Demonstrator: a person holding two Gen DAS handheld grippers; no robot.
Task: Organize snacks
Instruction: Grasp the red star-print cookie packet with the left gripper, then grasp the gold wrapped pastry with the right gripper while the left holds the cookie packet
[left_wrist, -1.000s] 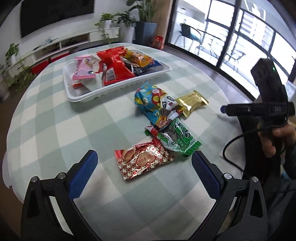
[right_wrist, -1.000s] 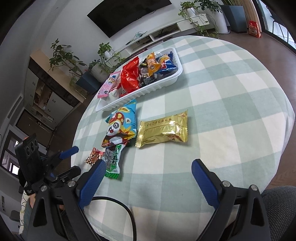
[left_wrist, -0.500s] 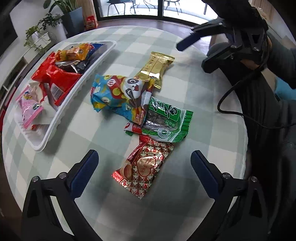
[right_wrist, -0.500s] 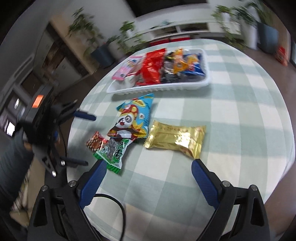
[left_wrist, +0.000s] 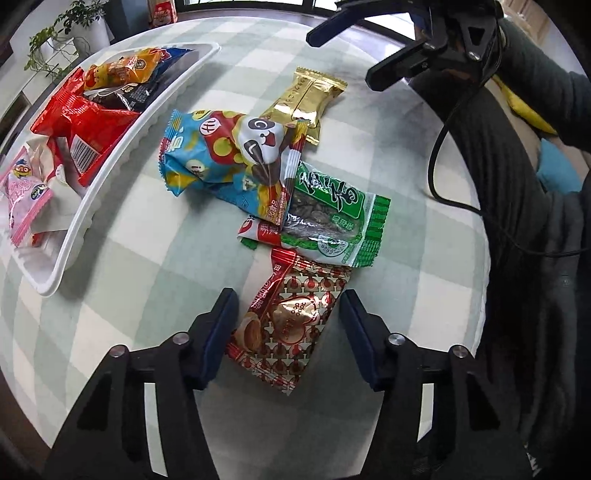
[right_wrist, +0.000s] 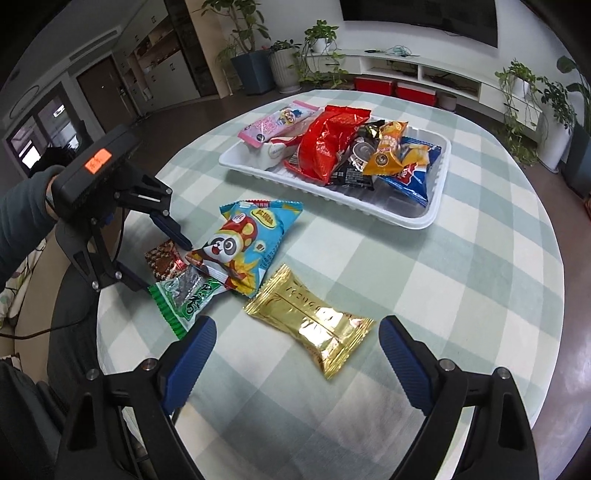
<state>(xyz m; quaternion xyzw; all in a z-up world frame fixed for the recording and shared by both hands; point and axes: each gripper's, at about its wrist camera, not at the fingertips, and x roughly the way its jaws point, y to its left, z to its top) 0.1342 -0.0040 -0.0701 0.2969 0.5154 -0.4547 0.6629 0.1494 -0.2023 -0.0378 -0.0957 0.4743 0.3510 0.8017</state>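
left claw (left_wrist: 286, 325) narrow, straddling red patterned packet (left_wrist: 291, 321), contact unclear; right claw (right_wrist: 297, 354) wide, gold packet (right_wrist: 314, 317) between its fingers.

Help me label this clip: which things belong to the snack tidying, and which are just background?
Job: white tray; red-brown packet between the left gripper fingers; green packet; panda bag; gold packet.
Background: potted plants; TV shelf.

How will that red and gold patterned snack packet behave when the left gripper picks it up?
The red-gold packet is a glossy, crinkled foil, so it is probably slippery and floppy. It looks small and puffy, likely light. Its top edge touches the green packet, which may shift.
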